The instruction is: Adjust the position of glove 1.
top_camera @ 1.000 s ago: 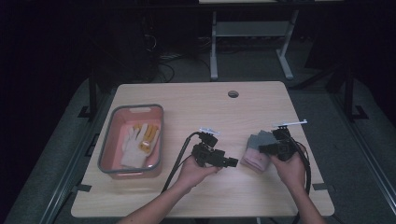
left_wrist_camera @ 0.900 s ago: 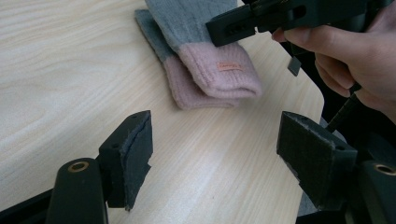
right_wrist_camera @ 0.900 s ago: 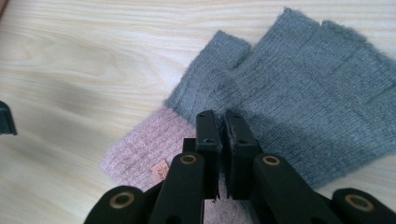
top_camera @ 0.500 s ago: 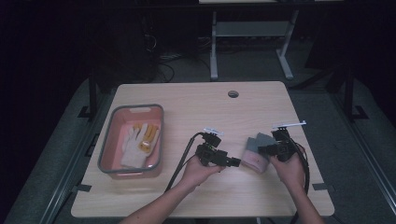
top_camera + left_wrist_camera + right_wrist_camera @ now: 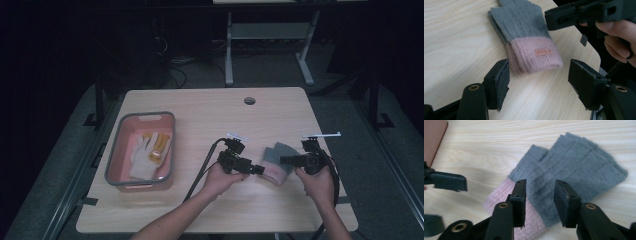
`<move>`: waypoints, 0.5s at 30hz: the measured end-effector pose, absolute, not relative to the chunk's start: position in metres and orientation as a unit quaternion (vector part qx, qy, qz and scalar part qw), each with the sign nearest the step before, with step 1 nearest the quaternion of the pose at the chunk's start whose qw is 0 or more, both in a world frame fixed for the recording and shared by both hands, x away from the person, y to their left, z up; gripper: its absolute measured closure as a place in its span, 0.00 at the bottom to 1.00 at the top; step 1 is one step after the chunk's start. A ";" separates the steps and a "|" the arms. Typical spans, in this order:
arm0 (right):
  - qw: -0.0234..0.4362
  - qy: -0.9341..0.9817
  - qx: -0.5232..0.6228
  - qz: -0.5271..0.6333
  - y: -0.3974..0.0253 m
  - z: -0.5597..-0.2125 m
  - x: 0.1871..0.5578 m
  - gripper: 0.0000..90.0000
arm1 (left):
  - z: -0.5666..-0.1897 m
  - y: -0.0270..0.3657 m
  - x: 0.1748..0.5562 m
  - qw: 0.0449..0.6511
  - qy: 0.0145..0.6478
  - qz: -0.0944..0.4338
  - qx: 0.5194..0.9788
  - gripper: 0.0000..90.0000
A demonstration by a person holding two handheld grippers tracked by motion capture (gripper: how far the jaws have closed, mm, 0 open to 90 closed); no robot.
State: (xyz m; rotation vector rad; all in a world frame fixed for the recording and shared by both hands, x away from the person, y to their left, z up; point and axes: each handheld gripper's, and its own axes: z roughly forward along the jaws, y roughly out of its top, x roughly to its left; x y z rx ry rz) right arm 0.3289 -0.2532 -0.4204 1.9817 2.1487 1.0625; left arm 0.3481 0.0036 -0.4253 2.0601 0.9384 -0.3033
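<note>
The grey-and-pink glove (image 5: 276, 160) is laid flat on the bench (image 5: 210, 115), between both tools. The left tool (image 5: 539, 82) is spread wide by the pink cuff, nothing gripped. The right tool (image 5: 540, 202) is held partly open over the grey part, nothing pinched.

Tray (image 5: 114, 161): left on table (image 5: 210, 115)
Work gloves (image 5: 148, 154): in tray
Knit gloves (image 5: 276, 160): right, between left gripper (image 5: 256, 170) and right gripper (image 5: 284, 160)
</note>
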 end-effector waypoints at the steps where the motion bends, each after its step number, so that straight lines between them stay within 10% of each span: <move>1: 0.014 0.689 0.637 0.344 -0.255 -0.422 0.328 0.66 | -0.427 0.002 0.350 0.415 0.374 -0.121 0.821 0.38; 15: -0.005 0.668 0.652 0.359 -0.276 -0.437 0.319 0.60 | -0.447 -0.026 0.363 0.399 0.391 -0.130 0.819 0.43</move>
